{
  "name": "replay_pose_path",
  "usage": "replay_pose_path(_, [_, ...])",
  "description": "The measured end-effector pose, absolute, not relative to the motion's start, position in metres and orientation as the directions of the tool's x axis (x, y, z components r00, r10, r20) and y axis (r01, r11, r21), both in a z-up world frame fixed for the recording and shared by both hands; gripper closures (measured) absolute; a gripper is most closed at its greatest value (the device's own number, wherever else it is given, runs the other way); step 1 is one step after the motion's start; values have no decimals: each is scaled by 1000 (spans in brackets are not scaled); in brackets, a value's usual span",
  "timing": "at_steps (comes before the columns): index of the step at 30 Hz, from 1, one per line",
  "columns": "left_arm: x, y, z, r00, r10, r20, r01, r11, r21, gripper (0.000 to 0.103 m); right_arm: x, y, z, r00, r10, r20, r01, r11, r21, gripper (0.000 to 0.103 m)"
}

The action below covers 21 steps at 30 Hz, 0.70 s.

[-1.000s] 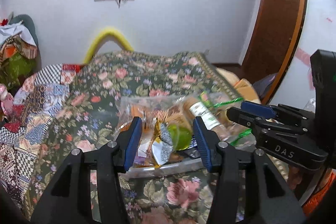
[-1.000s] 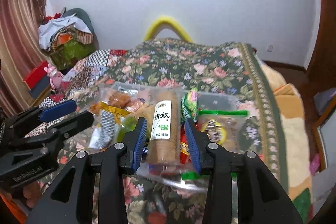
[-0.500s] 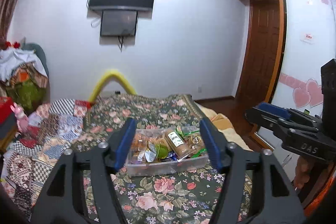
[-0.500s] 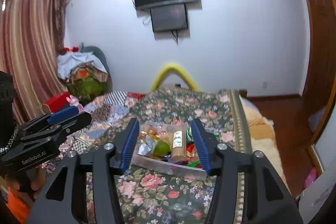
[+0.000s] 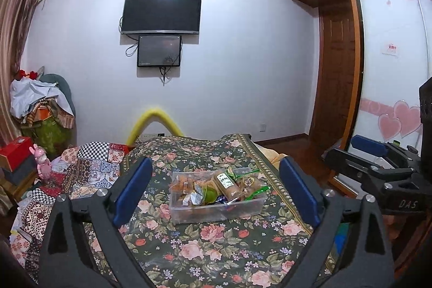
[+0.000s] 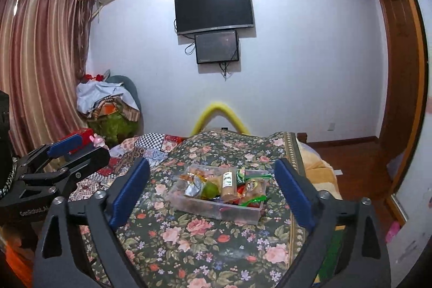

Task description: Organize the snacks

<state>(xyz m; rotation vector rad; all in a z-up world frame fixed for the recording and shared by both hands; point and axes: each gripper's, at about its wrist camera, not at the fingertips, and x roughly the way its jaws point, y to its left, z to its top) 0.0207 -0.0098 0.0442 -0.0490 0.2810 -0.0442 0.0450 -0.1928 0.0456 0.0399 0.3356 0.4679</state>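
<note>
A clear plastic bin [image 5: 216, 212] full of wrapped snacks sits on a floral bedspread [image 5: 210, 247]; it also shows in the right wrist view [image 6: 216, 207]. A tall brown packet with a white label [image 5: 225, 184] stands among the snacks, next to a green round item [image 5: 209, 195]. My left gripper [image 5: 216, 193] is open wide and empty, well back from the bin. My right gripper [image 6: 213, 192] is open wide and empty, also well back. Each gripper shows at the edge of the other's view.
A patchwork quilt [image 5: 89, 169] lies left of the floral bedspread. A yellow curved tube [image 5: 154, 123] rises behind the bed. A TV [image 5: 162, 12] hangs on the far wall. A clothes pile [image 5: 40, 109] and curtain [image 6: 40, 58] stand left; a wooden door [image 5: 334, 77] is right.
Both grippers pulled far back and up from the bin and opened wider. The bin went from filling the space between the fingers to small and distant.
</note>
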Motion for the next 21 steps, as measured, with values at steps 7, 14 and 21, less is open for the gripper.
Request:
replay_pose_path(7, [16,-10,39,960,-35,-277,22,998,-50,4,40,-193,42,851,430,-301,-417,902,110,0])
replay_pose_path(14, [17,-7,34,959,-27,-282,12,998,-55,3,32,-196,34,856,416,-307,-403,909,107,0])
replay_pose_path(21, [19,-5,32,956,-27,-291,8,998,-67,2,31,-196,34,859,407,-310,-395,913,102,0])
